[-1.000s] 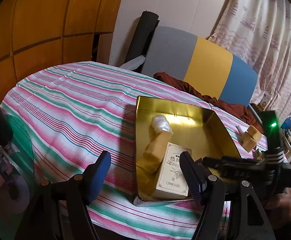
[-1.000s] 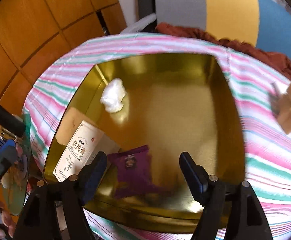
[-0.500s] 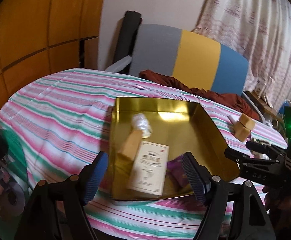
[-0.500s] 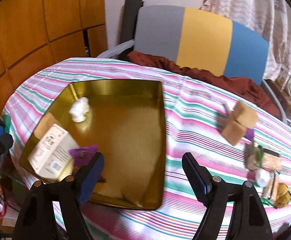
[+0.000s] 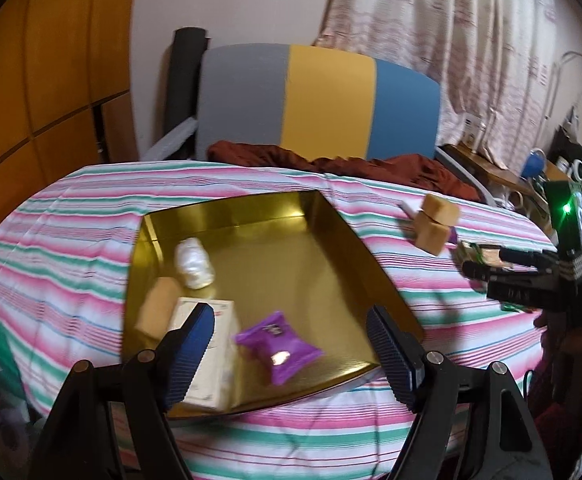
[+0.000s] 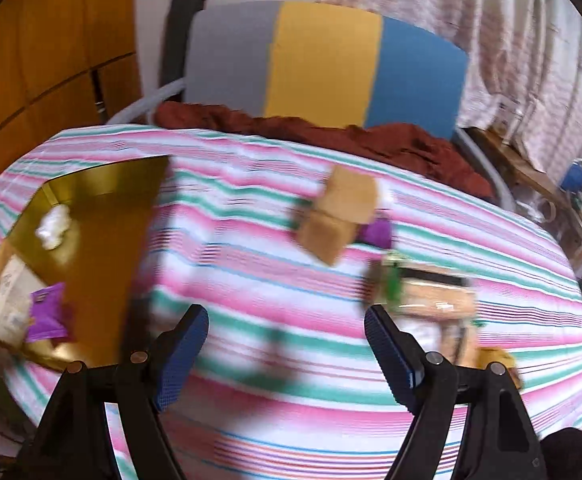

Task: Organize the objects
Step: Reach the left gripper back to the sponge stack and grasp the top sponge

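While the gold tray (image 5: 347, 236) holds a purple packet (image 5: 277, 346) at lower centre, the left gripper (image 5: 291, 344) has just been opening, fingers wide and empty; the right gripper (image 6: 287, 352) likewise, over the striped tabletop (image 6: 251, 280).

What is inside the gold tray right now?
The gold tray holds a purple packet, cream box, tan block and white wrapped lump. The left finger covers part of the box.

Dim warm light, fisheye warp, right view motion-blurred.

Tricolour chair (image 5: 319, 100) (grey, yellow, blue) before patterned curtain (image 5: 451, 28).
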Available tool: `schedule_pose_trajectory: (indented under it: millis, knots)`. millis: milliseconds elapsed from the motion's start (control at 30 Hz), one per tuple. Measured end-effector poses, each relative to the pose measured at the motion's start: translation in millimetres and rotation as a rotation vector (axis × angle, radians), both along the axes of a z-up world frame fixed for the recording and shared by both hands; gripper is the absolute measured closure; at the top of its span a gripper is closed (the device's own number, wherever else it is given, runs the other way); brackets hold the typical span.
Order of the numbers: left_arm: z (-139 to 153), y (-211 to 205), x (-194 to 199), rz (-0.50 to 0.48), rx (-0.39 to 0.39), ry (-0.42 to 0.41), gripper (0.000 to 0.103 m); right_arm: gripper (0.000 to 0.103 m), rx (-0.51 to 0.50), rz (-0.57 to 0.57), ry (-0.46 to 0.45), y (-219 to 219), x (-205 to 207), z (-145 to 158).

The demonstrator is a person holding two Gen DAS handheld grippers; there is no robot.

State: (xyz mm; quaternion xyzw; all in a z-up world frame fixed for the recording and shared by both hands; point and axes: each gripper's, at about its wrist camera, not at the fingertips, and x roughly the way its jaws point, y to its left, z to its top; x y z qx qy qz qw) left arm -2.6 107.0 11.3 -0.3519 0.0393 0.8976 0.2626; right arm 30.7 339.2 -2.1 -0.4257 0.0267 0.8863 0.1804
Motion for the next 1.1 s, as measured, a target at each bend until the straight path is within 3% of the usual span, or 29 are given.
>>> schedule_pose_trajectory:
  millis: [267, 467, 600, 833, 1100]
  knots:
    - [-6, 43, 9, -0.108, -0.024, -0.028, 0.024, 0.021, 0.054, -0.173, 0.039, 88, 24, 3]
    - [-1, 77, 7, -0.164, -0.053, -0.023, 0.024, 0.021, -0.116, -0.385, 0.093, 141, 51, -15]
    - [3, 107, -1, -0.199, -0.063, -0.023, 0.024, 0.021, -0.182, -0.456, 0.174, 157, 66, -9]
    - [6, 186, -23, -0.285, -0.097, -0.019, 0.024, 0.02, -0.283, -0.514, 0.208, 171, 79, -8]
    - [-9, 271, -66, -0.314, -0.13, -0.086, 0.021, 0.02, -0.317, -0.561, 0.121, 186, 81, -21]
